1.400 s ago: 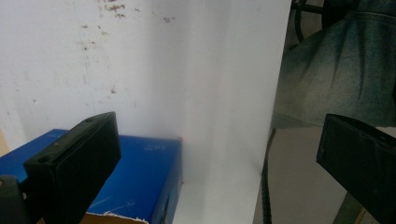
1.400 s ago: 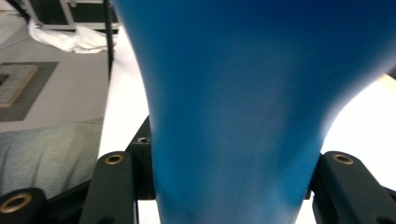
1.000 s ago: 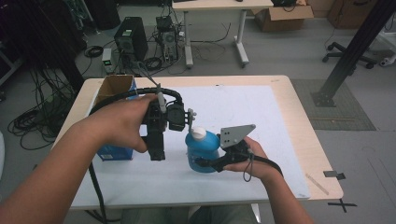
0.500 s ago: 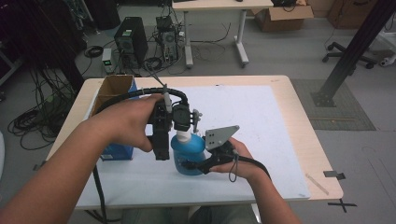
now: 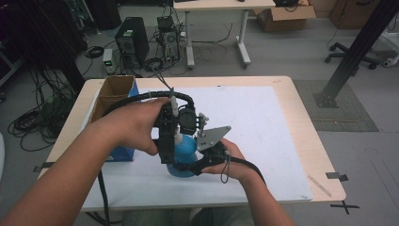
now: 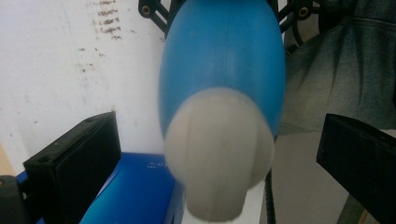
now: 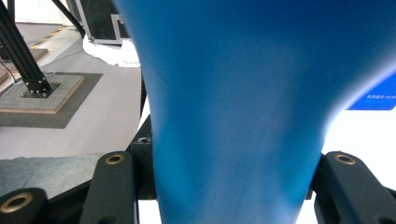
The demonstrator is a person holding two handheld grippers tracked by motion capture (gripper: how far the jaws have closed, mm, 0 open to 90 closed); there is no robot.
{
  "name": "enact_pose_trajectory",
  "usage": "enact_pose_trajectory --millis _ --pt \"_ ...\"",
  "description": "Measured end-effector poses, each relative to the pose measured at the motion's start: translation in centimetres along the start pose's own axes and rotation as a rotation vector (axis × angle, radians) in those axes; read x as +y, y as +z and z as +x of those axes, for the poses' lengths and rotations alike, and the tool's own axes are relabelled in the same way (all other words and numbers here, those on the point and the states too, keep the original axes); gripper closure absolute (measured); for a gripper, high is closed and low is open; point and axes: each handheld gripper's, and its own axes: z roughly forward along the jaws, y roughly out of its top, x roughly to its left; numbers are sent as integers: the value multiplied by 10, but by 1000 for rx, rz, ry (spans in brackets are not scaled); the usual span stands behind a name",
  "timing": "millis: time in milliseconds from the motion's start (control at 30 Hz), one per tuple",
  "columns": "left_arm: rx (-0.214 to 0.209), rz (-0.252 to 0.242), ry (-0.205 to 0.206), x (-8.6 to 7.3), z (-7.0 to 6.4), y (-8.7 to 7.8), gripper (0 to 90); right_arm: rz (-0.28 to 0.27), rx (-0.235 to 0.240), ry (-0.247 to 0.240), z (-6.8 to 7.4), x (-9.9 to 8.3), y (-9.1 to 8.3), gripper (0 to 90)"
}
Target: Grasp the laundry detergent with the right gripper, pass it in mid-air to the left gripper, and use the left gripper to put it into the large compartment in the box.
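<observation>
- Blue bottle point(image 5: 184, 151) carried leftward over the white sheet, closer to the cardboard box point(image 5: 114, 98).
- Right gripper point(image 5: 203, 162) shifted left along with it.
- Left gripper point(image 5: 170, 149) brought down over the bottle's white cap point(image 6: 219, 154), jaws now either side.

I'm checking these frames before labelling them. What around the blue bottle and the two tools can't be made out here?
- Blue bottle: in the high view, the hands and both tools cover most of it.
- White cap: blurred in the left gripper view, and its lower end is cut off by the bottom edge.
- Left tool: its jaws stand apart from the cap.
- Right tool: the bottle hides whether its jaws touch it.
- Blue box: the left forearm hides most of it.
</observation>
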Motion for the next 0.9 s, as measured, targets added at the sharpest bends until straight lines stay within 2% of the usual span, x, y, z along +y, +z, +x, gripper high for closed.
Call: enact_pose_trajectory --millis 900 --pt "-4 12 -2 -4 0 16 6 -22 13 -15 1 12 14 447"
